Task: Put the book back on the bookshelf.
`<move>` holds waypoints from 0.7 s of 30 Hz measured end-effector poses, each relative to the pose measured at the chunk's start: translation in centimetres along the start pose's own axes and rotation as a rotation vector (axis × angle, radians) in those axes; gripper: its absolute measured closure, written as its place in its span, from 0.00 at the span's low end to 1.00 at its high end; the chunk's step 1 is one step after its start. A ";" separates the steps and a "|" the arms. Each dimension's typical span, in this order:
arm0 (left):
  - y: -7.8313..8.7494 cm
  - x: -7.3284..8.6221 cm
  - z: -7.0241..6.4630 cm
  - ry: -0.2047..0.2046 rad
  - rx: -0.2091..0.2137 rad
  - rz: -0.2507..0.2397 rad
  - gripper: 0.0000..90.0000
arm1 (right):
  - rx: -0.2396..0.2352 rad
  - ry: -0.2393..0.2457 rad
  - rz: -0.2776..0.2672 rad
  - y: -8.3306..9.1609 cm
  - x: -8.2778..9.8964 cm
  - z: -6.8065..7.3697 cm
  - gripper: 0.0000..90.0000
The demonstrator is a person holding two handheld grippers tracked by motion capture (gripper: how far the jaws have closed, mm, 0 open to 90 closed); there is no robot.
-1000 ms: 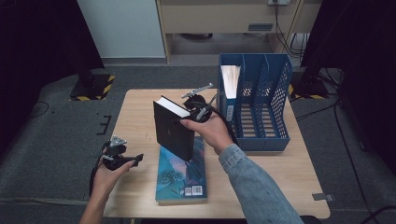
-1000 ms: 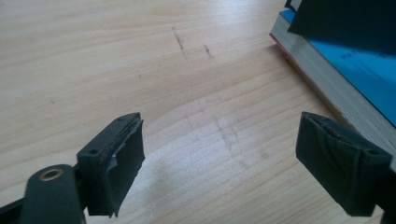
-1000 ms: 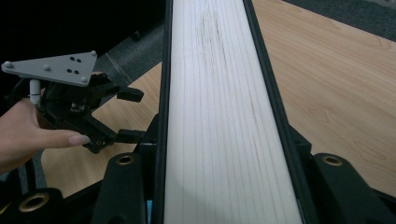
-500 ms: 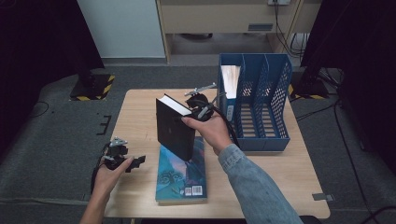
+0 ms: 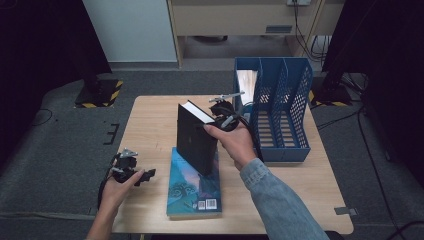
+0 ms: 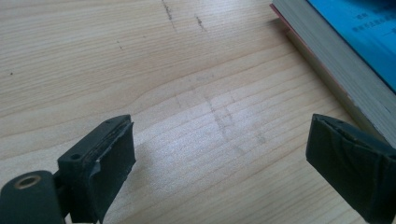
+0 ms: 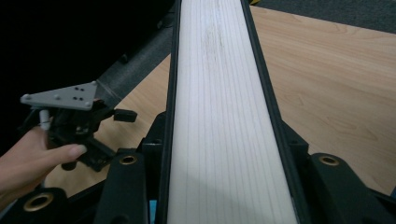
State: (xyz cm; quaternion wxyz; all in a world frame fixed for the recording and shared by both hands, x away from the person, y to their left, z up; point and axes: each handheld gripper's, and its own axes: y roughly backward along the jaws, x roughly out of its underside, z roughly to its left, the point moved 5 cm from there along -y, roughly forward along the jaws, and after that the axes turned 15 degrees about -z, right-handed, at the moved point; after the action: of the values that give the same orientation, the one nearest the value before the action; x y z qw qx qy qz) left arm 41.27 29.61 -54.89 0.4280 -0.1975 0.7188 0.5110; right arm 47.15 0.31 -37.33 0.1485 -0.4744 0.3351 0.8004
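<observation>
Black book [image 5: 196, 137] pinched upright in right gripper [image 5: 223, 116] — held spine-down, likely bound for blue file rack [image 5: 280, 107] — left gripper [image 6: 219, 172] spread wide, idle over tabletop [image 6: 140, 60].

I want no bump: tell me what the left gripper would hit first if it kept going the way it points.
Probably the blue book lying flat on the table. The left gripper, open and empty, points toward its near edge, though it tilts down, so the tabletop could come first.

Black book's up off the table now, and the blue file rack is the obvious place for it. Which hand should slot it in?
Right. The right gripper is clamped on the black book, beside the blue file rack. The left gripper is open with nothing between its jaws, at the table's near left edge.
</observation>
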 end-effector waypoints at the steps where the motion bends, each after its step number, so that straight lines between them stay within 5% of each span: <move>1: -0.1 0.1 0.0 -0.004 -0.004 0.005 0.08 | -0.006 -0.009 -0.001 0.5 0.1 0.0 0.57; 13: 0.0 0.3 0.1 -0.029 -0.022 0.016 0.07 | -0.042 -0.019 -0.037 5.9 1.3 0.0 0.58; 21: -0.1 0.5 0.1 -0.033 -0.019 0.029 0.07 | -0.026 -0.019 -0.047 7.5 1.8 -0.8 0.58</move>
State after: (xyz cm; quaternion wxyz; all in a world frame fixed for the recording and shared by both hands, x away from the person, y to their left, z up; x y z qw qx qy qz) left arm 41.14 29.73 -55.37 0.4302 -0.1829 0.7095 0.5273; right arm 42.56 -5.88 -36.15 0.1641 -0.4764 0.3121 0.8054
